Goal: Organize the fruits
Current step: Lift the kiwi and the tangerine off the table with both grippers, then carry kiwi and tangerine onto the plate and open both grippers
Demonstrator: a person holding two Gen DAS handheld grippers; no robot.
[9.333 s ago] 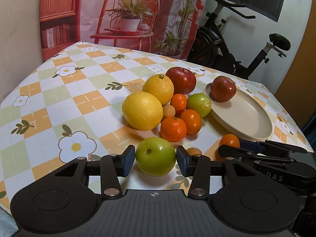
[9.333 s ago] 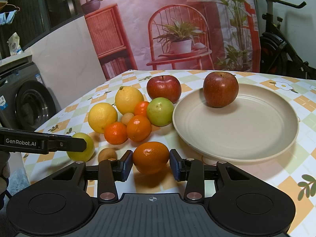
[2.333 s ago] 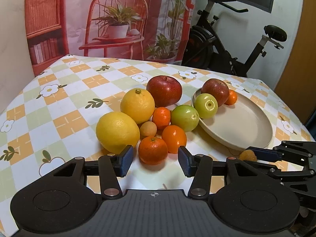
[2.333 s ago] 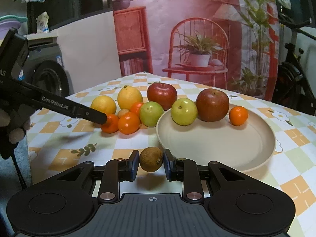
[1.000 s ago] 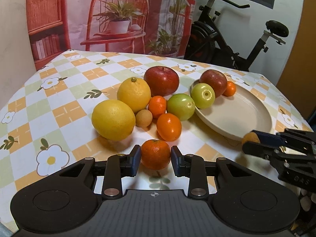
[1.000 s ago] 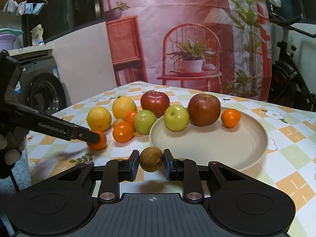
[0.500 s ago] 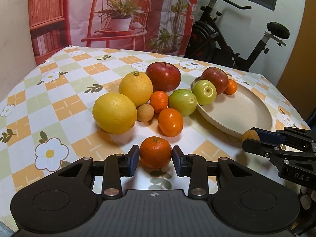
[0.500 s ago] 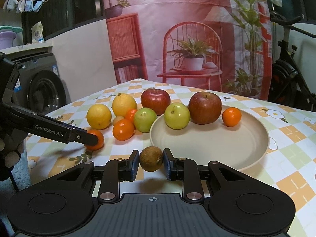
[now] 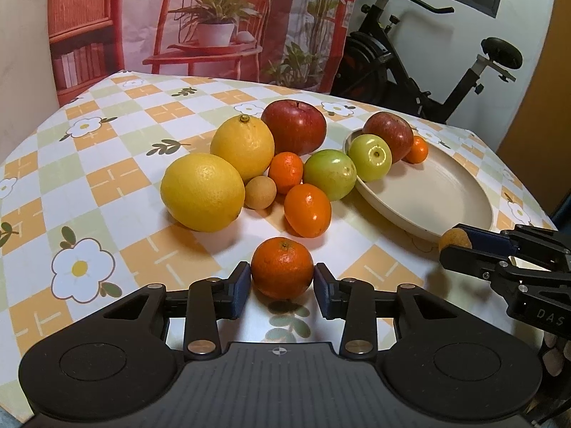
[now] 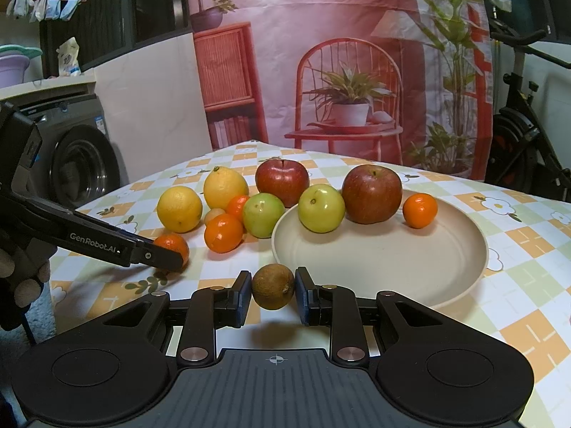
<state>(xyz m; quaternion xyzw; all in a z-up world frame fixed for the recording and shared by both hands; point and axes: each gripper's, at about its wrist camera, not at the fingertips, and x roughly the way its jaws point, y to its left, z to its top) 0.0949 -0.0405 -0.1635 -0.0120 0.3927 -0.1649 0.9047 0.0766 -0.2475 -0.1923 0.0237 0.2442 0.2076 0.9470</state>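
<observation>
A mandarin (image 9: 282, 267) rests on the checked tablecloth between the pads of my left gripper (image 9: 281, 287). Its jaws are opening, and a thin gap shows on each side of the fruit. The right wrist view shows the same mandarin (image 10: 175, 244) at that gripper's tip. My right gripper (image 10: 273, 292) is shut on a small brown fruit (image 10: 273, 290) and holds it just before the near rim of the beige plate (image 10: 410, 271). A green apple (image 10: 321, 207), a red apple (image 10: 371, 198) and a small mandarin (image 10: 420, 210) lie at the back of the plate.
Left of the plate, two lemons (image 9: 203, 192), a red apple (image 9: 294, 126), a green apple (image 9: 330, 174), two mandarins (image 9: 307, 210) and a small tan fruit (image 9: 260, 192) lie bunched together. An exercise bike (image 9: 410, 67) stands behind the table, and a washing machine (image 10: 82, 164) to its left.
The left jaws have spread off the mandarin, which now sits loose on the cloth. The right gripper and its brown fruit have stayed put.
</observation>
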